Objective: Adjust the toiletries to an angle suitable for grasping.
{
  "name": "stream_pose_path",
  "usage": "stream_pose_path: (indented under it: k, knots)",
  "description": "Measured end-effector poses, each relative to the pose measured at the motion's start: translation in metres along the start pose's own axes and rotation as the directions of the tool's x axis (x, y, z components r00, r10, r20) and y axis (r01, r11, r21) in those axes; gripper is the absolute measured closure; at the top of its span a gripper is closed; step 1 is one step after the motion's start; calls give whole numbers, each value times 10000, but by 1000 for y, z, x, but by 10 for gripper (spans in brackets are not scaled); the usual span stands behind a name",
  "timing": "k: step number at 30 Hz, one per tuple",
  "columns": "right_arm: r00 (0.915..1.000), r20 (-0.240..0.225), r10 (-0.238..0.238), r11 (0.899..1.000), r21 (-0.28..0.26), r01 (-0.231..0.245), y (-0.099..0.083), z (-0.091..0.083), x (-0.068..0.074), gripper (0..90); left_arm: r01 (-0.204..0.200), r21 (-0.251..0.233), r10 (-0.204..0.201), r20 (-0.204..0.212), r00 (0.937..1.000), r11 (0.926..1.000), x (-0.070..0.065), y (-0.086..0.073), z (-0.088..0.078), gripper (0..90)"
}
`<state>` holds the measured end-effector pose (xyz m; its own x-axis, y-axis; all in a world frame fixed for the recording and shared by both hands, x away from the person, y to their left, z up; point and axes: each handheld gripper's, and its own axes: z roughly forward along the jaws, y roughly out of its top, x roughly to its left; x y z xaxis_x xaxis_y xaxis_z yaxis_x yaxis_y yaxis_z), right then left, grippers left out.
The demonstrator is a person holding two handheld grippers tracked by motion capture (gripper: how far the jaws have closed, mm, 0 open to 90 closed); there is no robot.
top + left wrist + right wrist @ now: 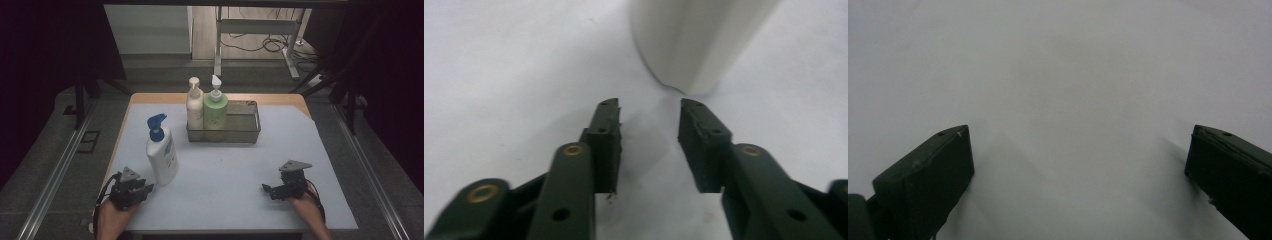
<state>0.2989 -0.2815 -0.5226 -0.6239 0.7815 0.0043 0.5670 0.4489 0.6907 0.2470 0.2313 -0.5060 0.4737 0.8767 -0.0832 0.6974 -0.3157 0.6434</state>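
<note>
A white lotion bottle (162, 155) with a blue pump stands upright on the pale mat at the front left. My left gripper (148, 188) rests just left of and in front of the bottle's base, pointing toward it. In the left gripper view its jaws (649, 107) stand partly apart with only bare mat between them, and the bottle's base (694, 40) sits a short way beyond the tips. My right gripper (267, 189) rests at the front right, and its jaws (1078, 132) are wide open over the bare mat.
A wire basket (245, 131) stands at the back middle of the table. A cream pump bottle (194, 107) and a green pump bottle (215, 111) stand upright in its left end. The pale mat (225, 170) covers the tabletop between my grippers.
</note>
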Motion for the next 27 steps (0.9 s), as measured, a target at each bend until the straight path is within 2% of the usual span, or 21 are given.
stream_pose_path:
  k: [2,3,4,5,12,20,22,24,27]
  knots:
    - [10000,0,0,10000,-7,0,0,0,0,0,150,11,-150,-30,9999,9999,5,1,1,692]
    - [10000,1,0,10000,-6,0,0,0,0,0,251,-13,-251,6,9997,9997,8,2,2,692]
    - [10000,0,2,10000,-4,-2,0,0,0,0,307,-12,-307,57,9995,9995,10,3,3,740]
    - [10000,0,2,10000,-4,-2,0,0,0,0,329,14,-329,99,9994,9995,12,4,4,740]
    - [10000,2,6,10000,-5,-6,0,0,0,0,241,93,-243,224,9995,9997,21,15,17,893]
    - [10000,1,8,10000,-9,-8,0,0,0,0,125,88,-129,489,9987,9999,21,30,30,895]
    - [10000,2,5,10000,-9,-5,0,0,0,0,-26,91,21,577,9983,10000,19,32,32,895]
    - [10000,2,6,10000,-8,-6,0,0,0,0,-42,-11,42,476,9989,10000,15,34,35,895]
    - [10000,3,5,10000,-11,-5,0,0,0,0,-90,-50,92,466,9989,9999,16,35,36,895]
